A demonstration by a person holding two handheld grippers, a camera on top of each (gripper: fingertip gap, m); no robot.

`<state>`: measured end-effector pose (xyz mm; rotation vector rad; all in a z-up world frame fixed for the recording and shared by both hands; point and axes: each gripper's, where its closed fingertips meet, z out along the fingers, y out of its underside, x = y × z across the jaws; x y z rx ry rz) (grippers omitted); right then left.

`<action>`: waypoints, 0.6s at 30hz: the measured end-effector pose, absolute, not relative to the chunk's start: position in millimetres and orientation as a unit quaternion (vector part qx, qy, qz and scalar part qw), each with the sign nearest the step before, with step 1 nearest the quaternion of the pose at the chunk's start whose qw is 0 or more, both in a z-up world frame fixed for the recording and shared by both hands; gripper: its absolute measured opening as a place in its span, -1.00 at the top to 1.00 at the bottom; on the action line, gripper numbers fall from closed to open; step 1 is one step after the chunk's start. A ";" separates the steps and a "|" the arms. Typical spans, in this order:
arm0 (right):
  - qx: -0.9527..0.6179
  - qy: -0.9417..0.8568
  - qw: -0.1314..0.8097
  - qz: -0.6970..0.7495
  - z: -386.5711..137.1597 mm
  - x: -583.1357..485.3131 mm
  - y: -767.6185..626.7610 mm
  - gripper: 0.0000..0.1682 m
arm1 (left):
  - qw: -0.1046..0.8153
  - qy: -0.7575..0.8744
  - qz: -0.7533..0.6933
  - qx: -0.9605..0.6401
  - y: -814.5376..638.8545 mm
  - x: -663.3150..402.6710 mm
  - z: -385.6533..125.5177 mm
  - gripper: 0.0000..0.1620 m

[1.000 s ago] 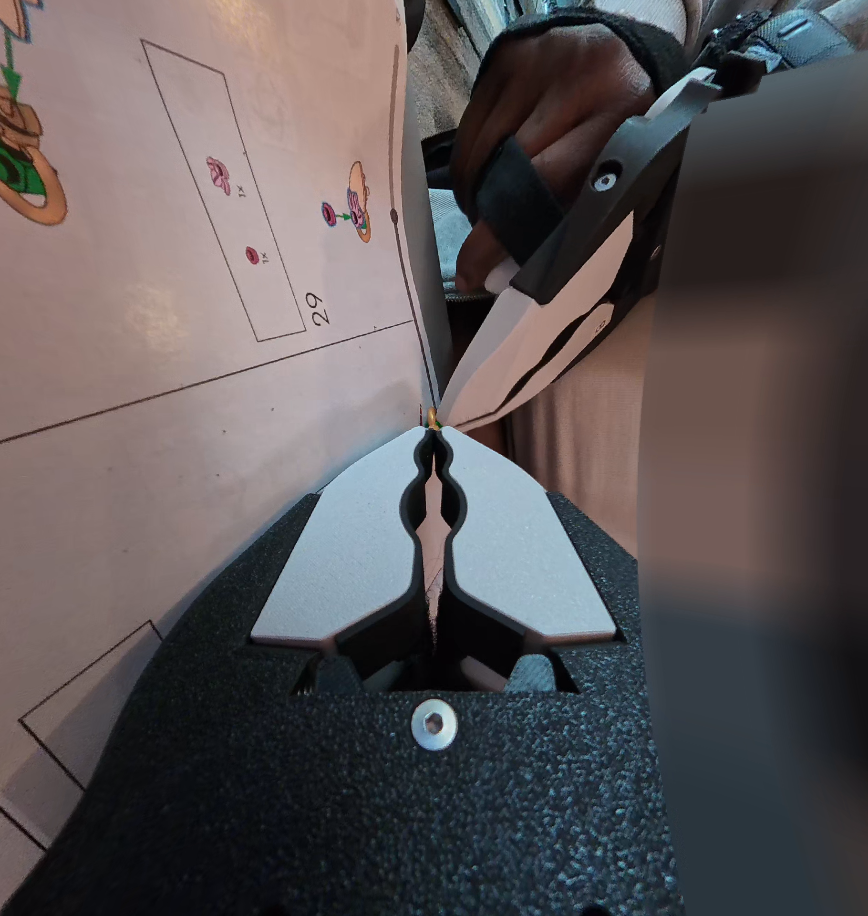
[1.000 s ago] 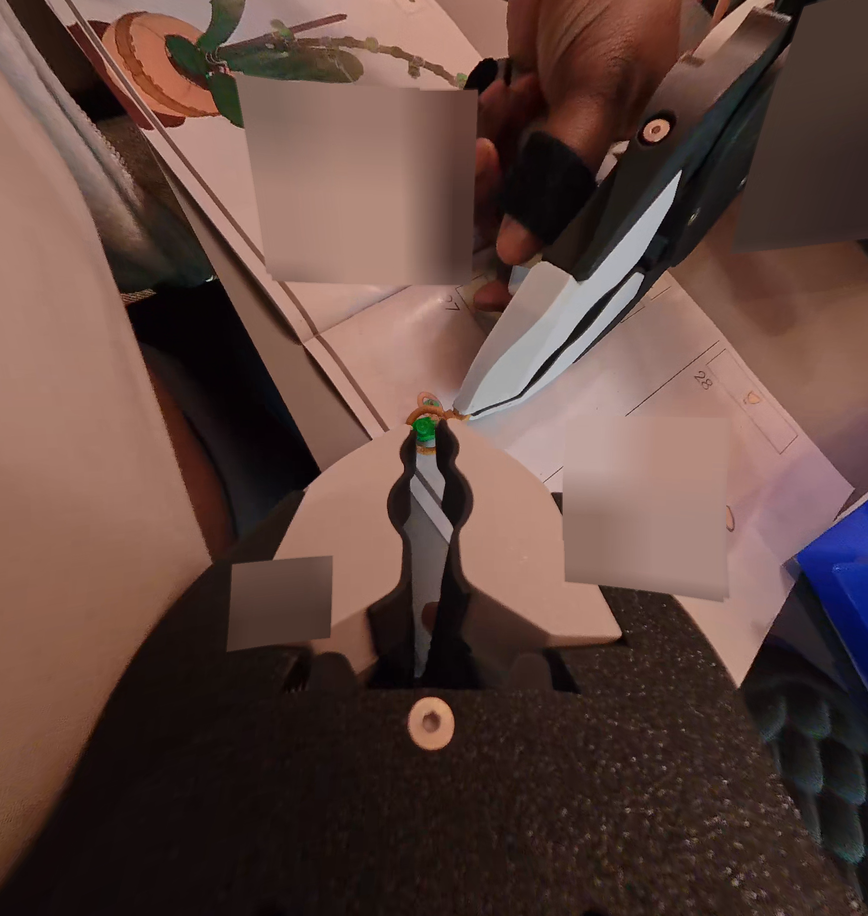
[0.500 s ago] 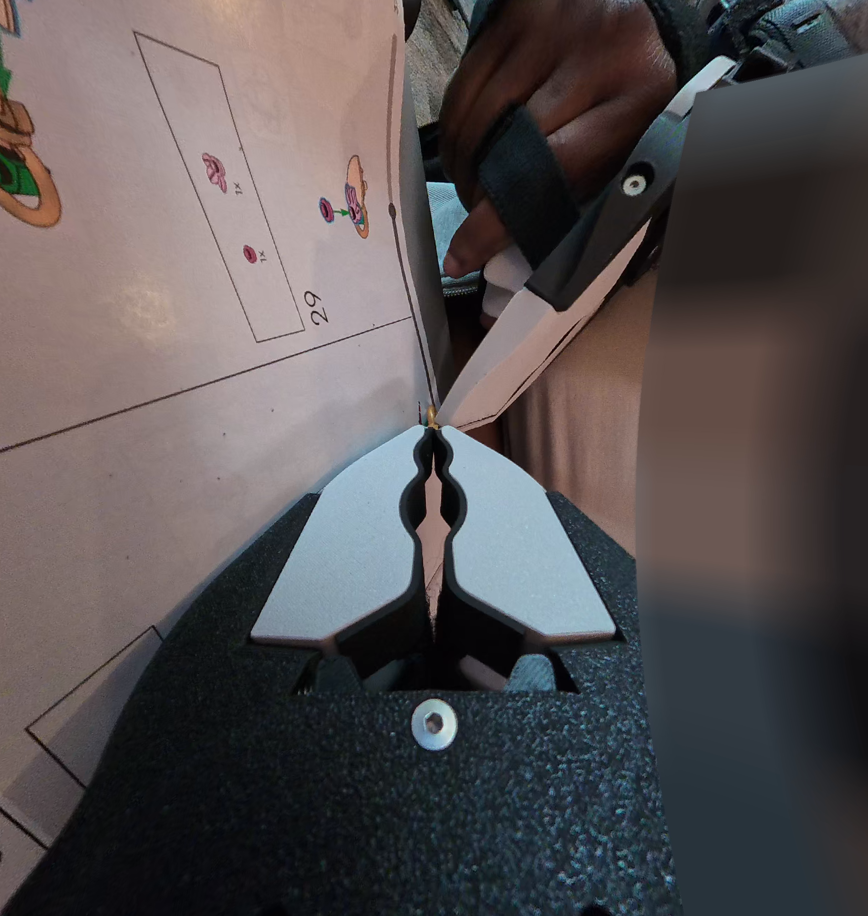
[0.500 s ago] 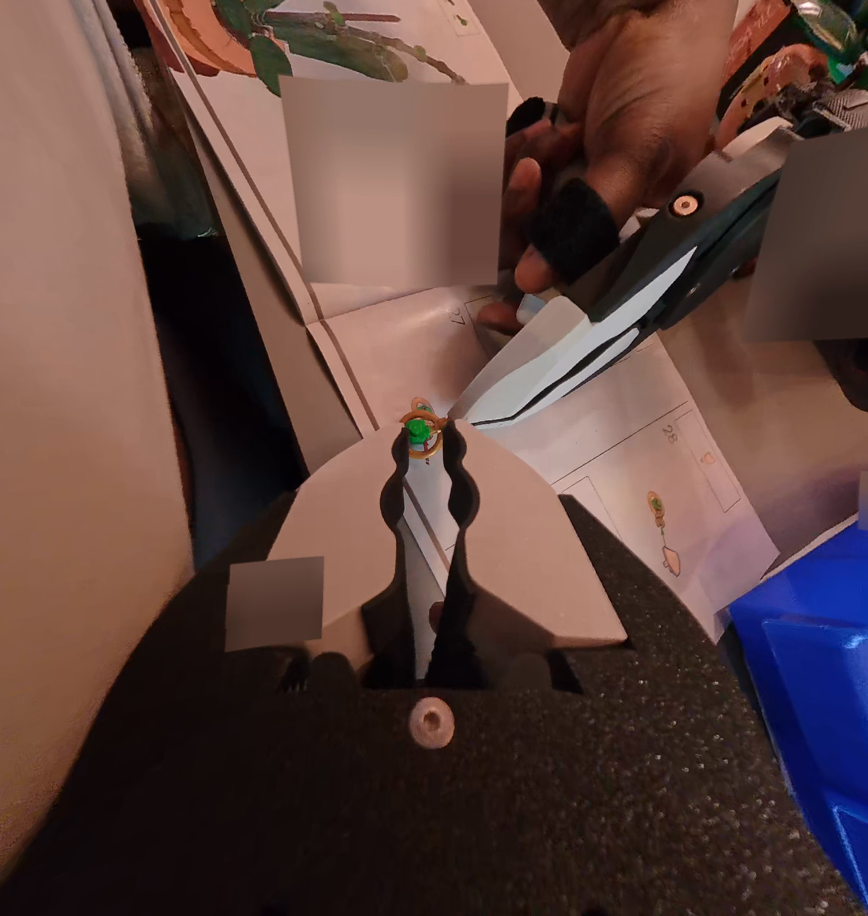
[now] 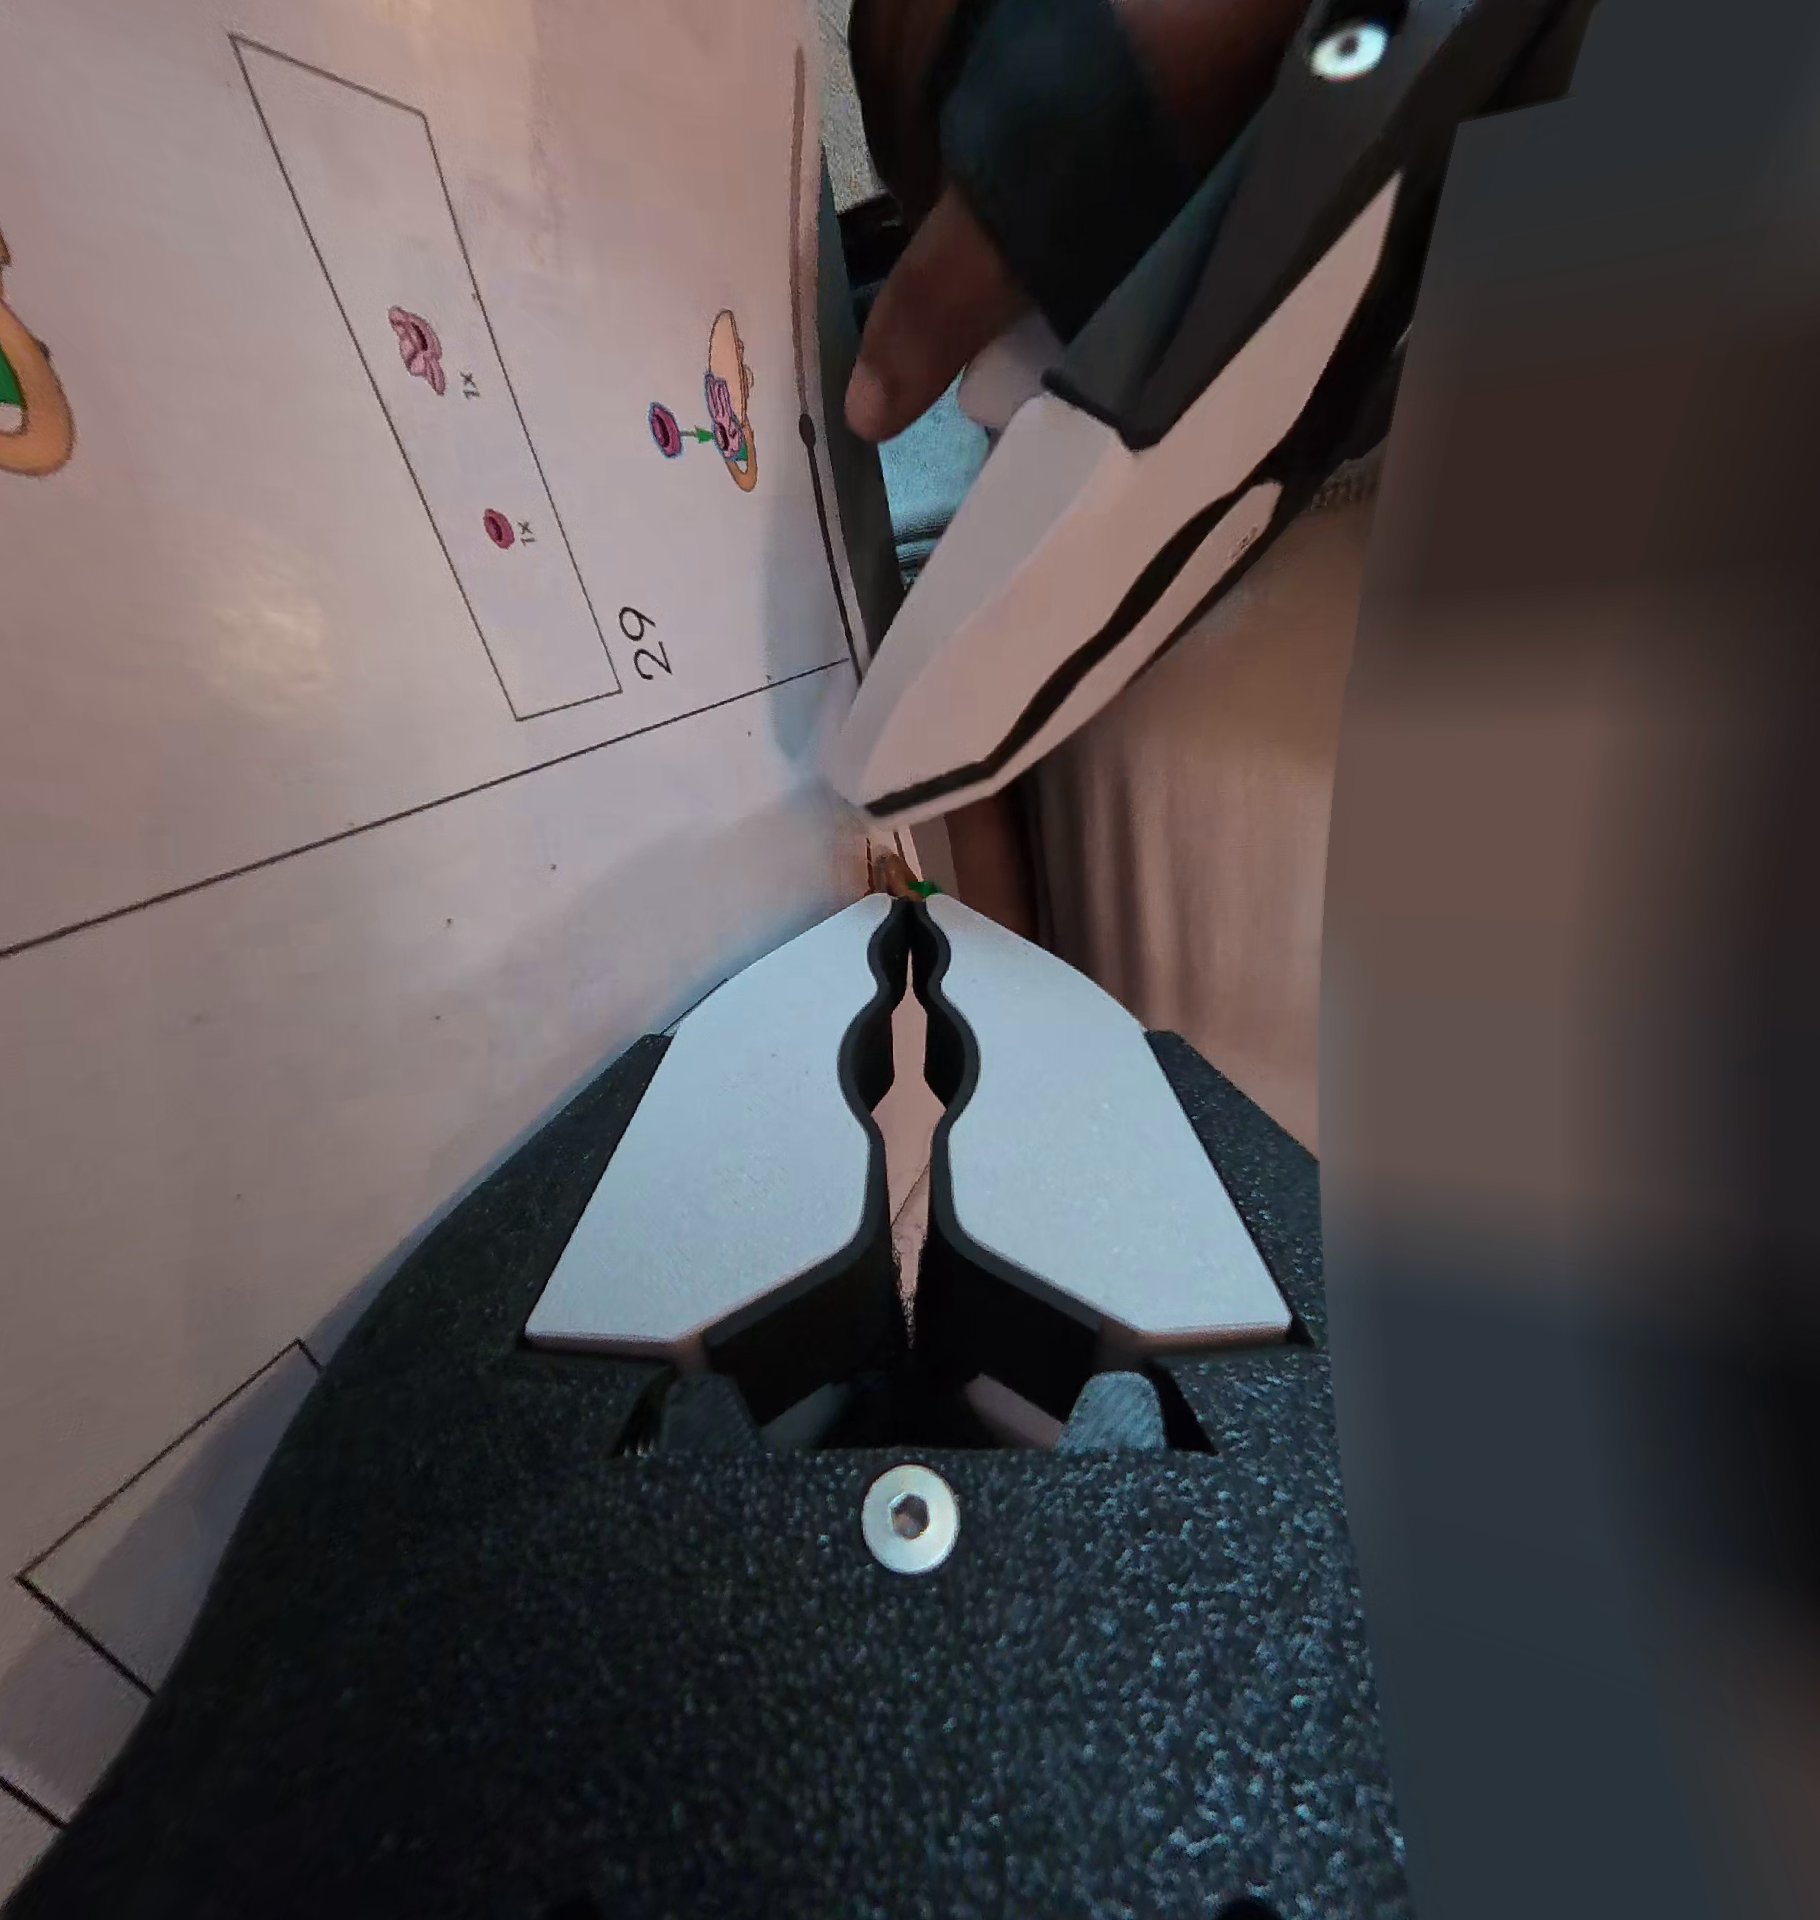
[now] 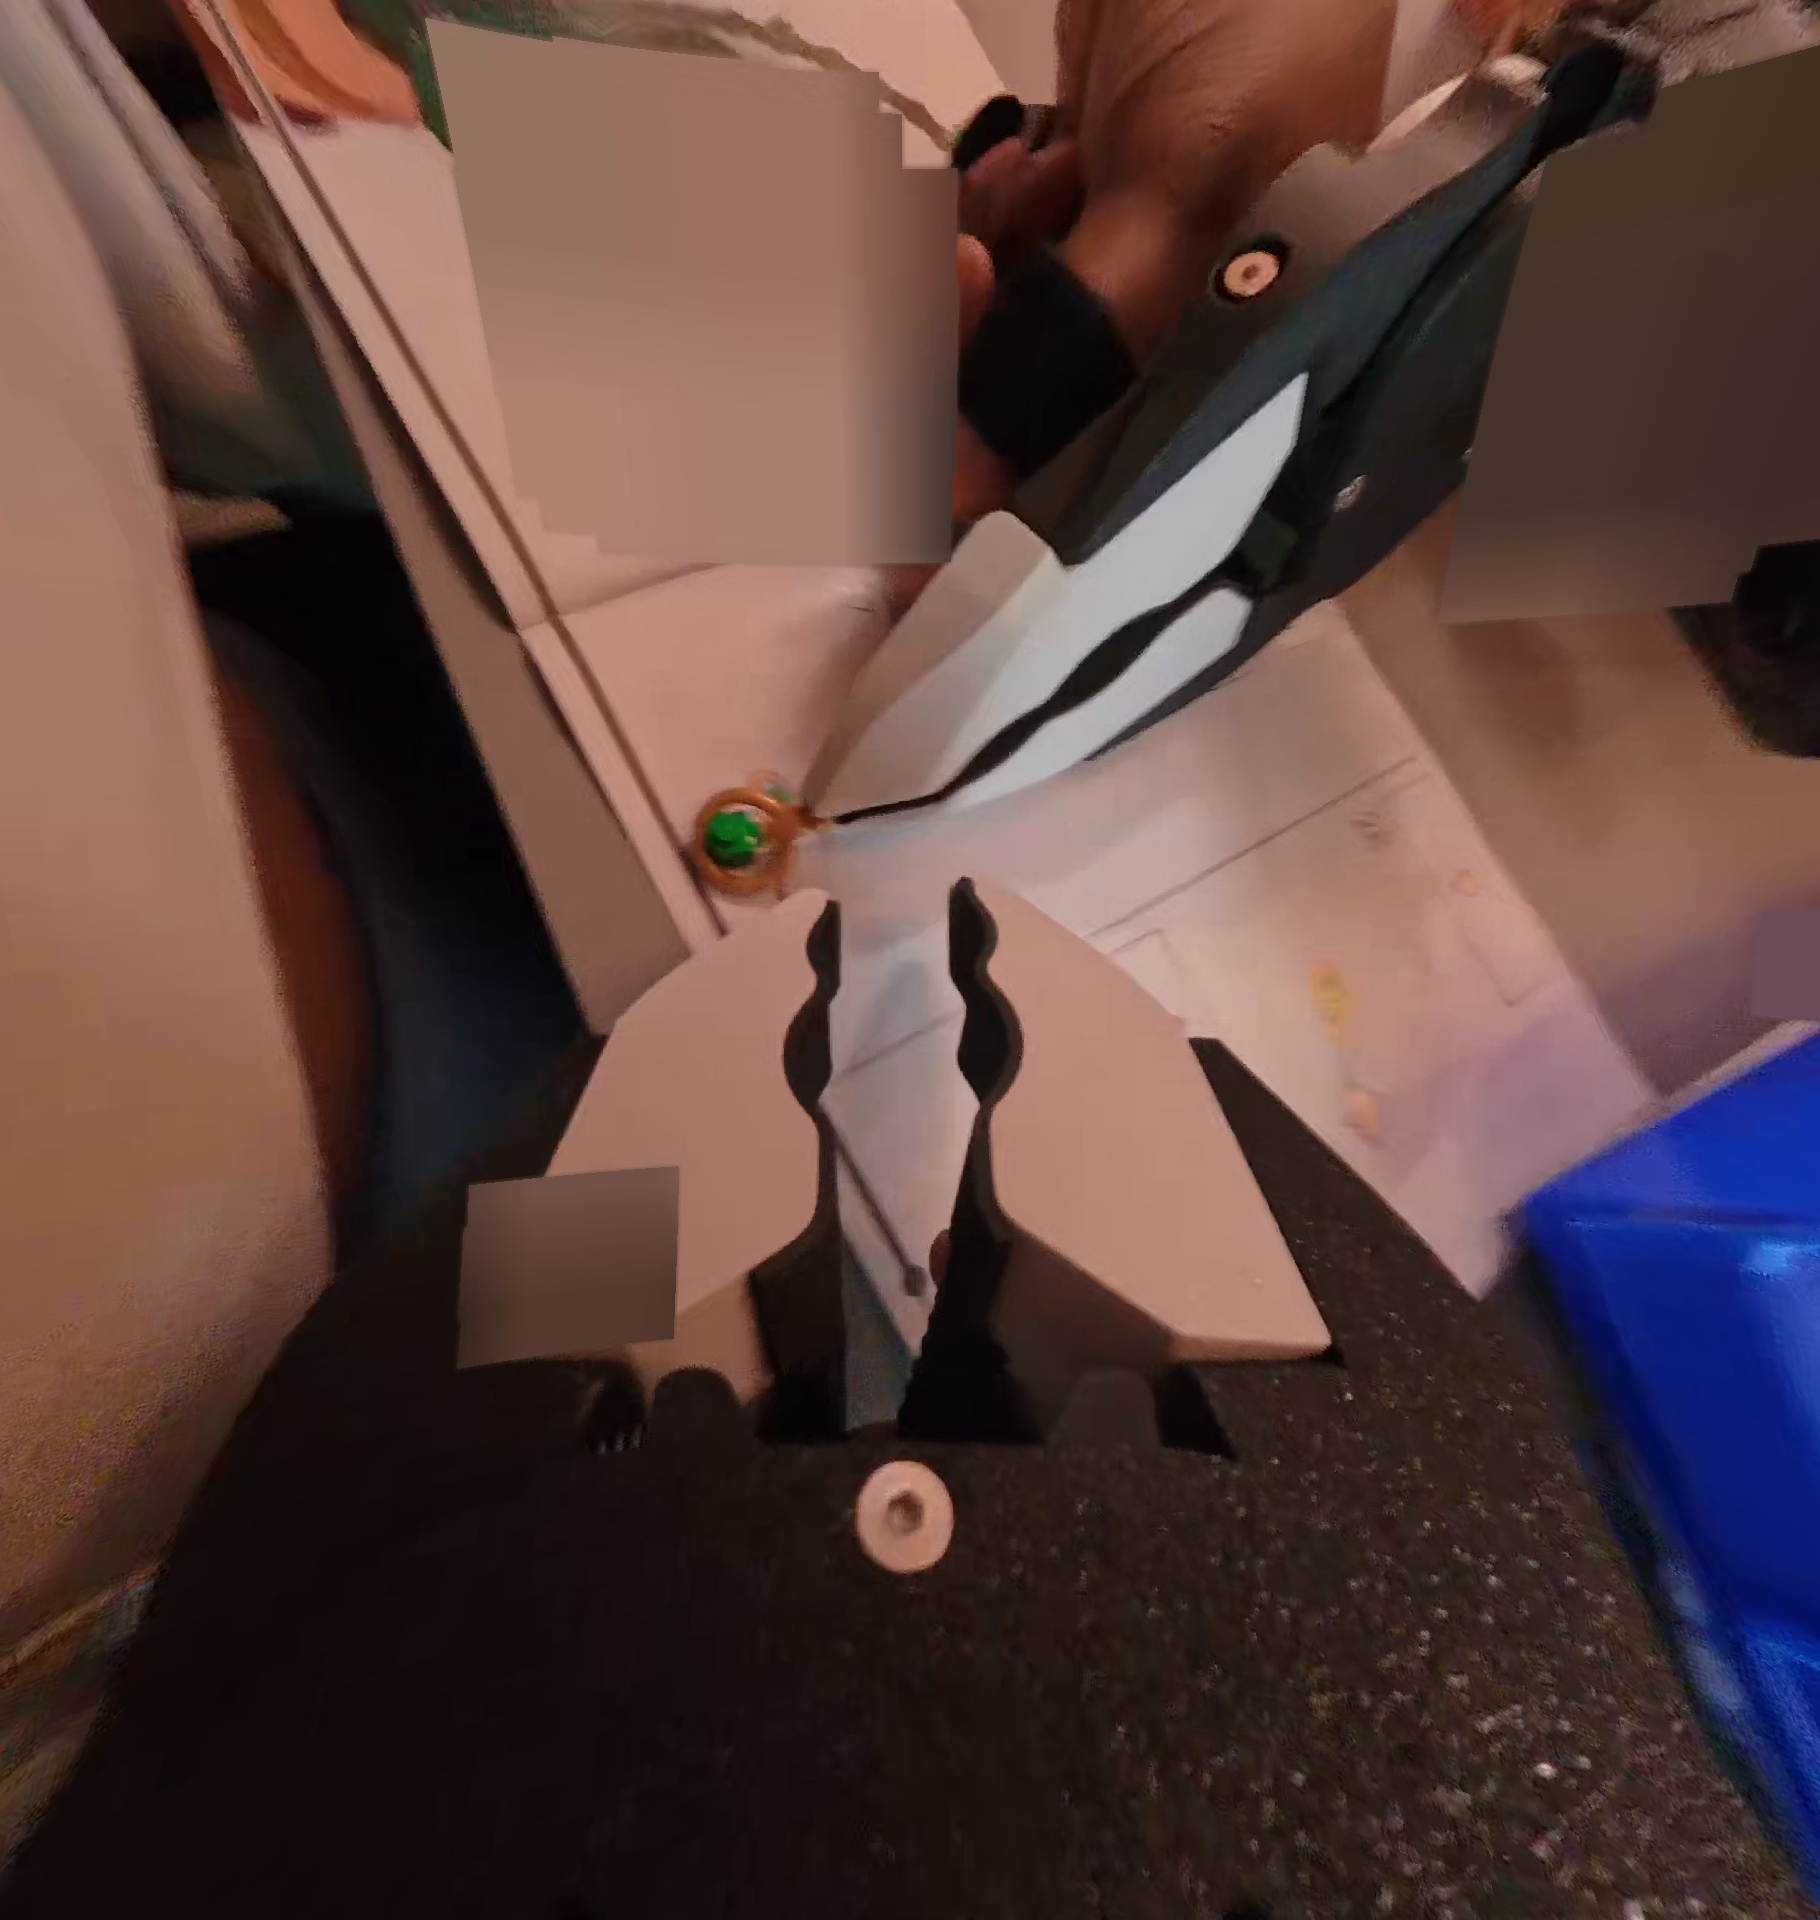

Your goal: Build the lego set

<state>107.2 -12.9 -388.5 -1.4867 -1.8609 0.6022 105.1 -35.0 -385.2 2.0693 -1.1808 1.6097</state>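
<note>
A small tan ring piece with a green stud (image 6: 745, 836) is pinched by its edge in the tips of my left gripper (image 6: 828, 821), which is shut on it. In the left wrist view only a sliver of the piece (image 5: 911, 885) shows past my shut left gripper (image 5: 908, 902). My right gripper (image 6: 890, 894) is open and empty, just right of and below the piece and apart from it. It also shows in the left wrist view (image 5: 864, 800), a little above the left tips. Both are held over the open instruction booklet (image 5: 366, 779).
The booklet's pages (image 6: 1249, 883) lie under both grippers. A blue bin (image 6: 1716, 1299) stands at the right. A person's hand (image 6: 1145, 156) holds the left gripper. Pale cloth (image 6: 54, 831) fills the left side.
My right gripper, which held the ring piece between its tips, has let go, opened wider and drawn away to the right. The left gripper keeps hold of the piece.
</note>
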 end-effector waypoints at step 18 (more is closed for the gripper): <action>-0.612 -0.674 0.234 0.341 -395.7 101.6 -41.7 0.79 | 0.128 -0.405 0.556 0.714 -34.6 105.5 -385.3 1.00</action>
